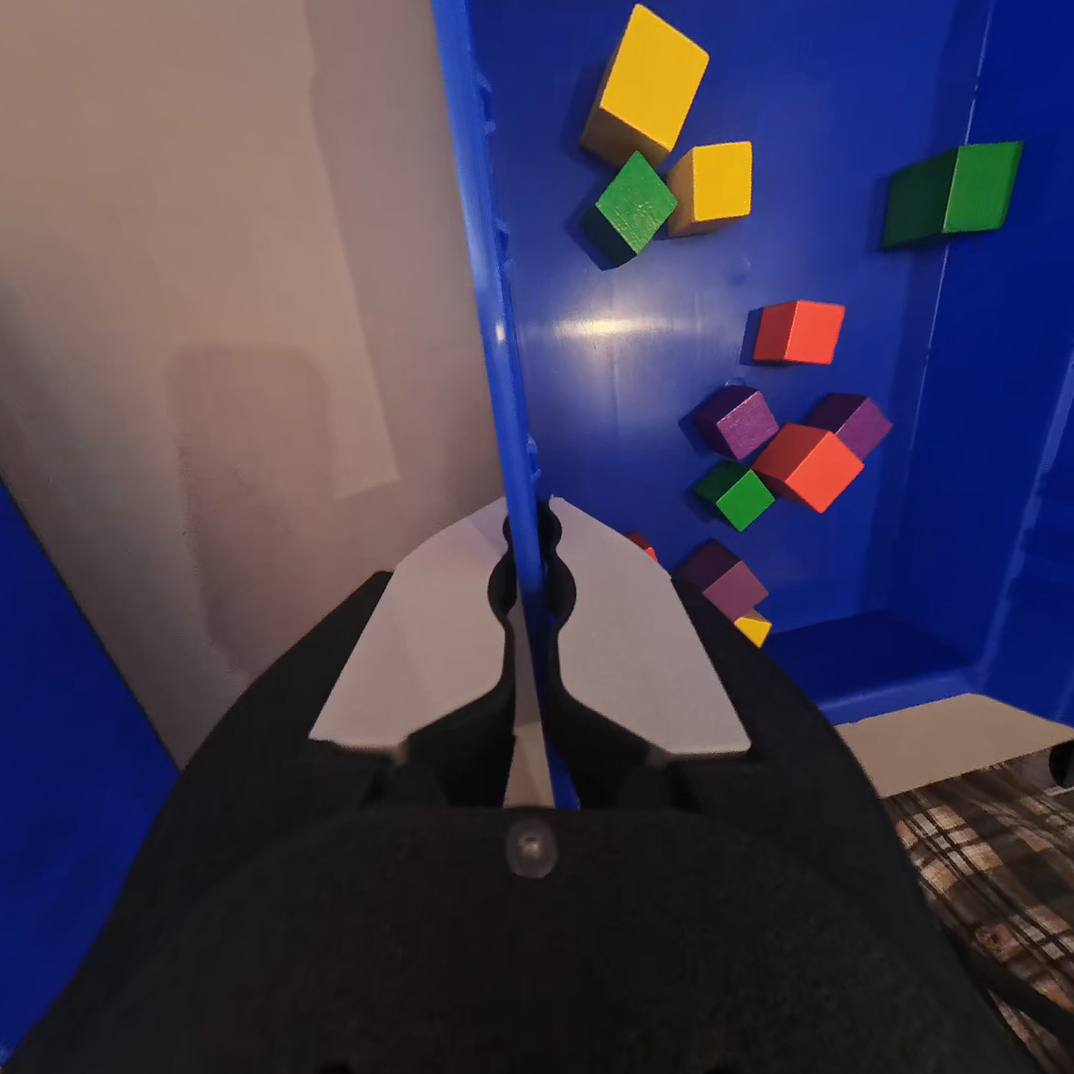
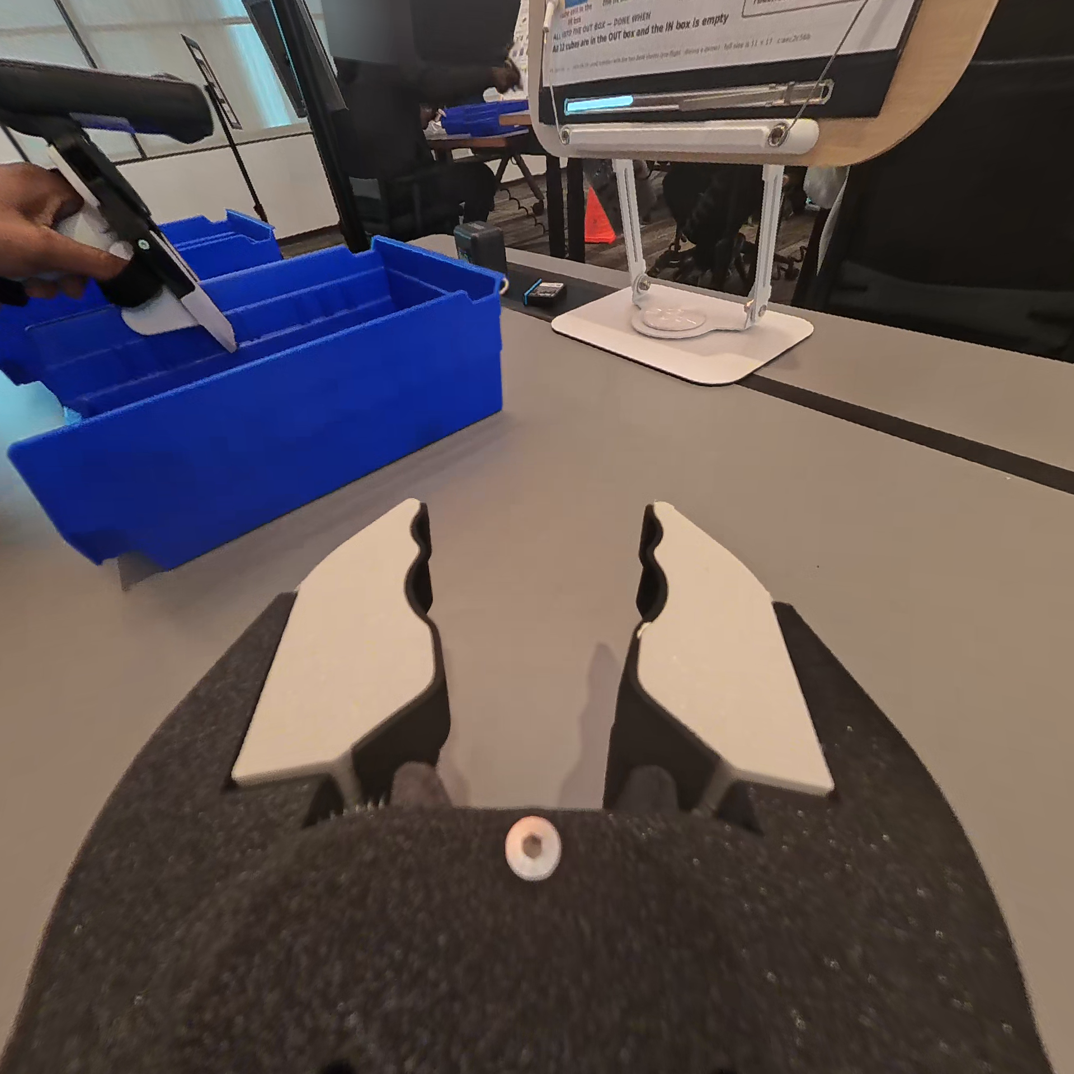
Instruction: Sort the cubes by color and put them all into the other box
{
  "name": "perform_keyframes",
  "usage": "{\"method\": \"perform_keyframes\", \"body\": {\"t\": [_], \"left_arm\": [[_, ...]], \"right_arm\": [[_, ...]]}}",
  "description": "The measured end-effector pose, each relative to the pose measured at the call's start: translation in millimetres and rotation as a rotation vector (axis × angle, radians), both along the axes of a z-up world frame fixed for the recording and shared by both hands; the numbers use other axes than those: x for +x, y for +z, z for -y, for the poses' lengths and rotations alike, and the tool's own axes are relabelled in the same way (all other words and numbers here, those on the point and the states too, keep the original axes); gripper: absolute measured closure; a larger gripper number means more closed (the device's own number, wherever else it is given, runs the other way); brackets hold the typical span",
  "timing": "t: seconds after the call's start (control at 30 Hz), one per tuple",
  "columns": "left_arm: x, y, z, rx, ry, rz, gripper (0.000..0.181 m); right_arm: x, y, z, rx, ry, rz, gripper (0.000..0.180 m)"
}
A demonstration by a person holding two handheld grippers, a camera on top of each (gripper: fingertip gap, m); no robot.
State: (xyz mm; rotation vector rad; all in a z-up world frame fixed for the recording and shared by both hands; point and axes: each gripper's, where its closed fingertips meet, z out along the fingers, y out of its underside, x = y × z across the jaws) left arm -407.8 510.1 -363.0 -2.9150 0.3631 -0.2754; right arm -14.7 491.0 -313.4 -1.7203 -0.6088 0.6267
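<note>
My left gripper (image 1: pixel 526 511) is shut on the side wall (image 1: pixel 494 325) of a blue box. Inside the box lie several cubes: yellow (image 1: pixel 645 81), green (image 1: pixel 633 203), red (image 1: pixel 799 331) and purple (image 1: pixel 738 421), mixed together. A red cube (image 1: pixel 642 543) is partly hidden behind my right finger. In the right wrist view the same box (image 2: pixel 290 441) looks tilted on the grey table, with the left gripper (image 2: pixel 218 331) on its wall. A second blue box (image 2: pixel 232 238) stands behind it. My right gripper (image 2: pixel 534 511) is open and empty above the table.
A white stand (image 2: pixel 686 331) holding a screen is at the back right of the table. Small black items (image 2: pixel 543 290) lie near the box's far corner. A person sits at another table behind. The table edge and patterned floor (image 1: pixel 988 842) show at lower right.
</note>
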Motion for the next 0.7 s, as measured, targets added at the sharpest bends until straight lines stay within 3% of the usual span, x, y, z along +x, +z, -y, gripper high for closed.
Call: {"method": "perform_keyframes", "body": {"t": [0.7], "left_arm": [[-78,1,12,0.02,0.192,-0.038,0.176]], "right_arm": [[-7,-6,2,-0.028,0.035,0.018,0.12]]}}
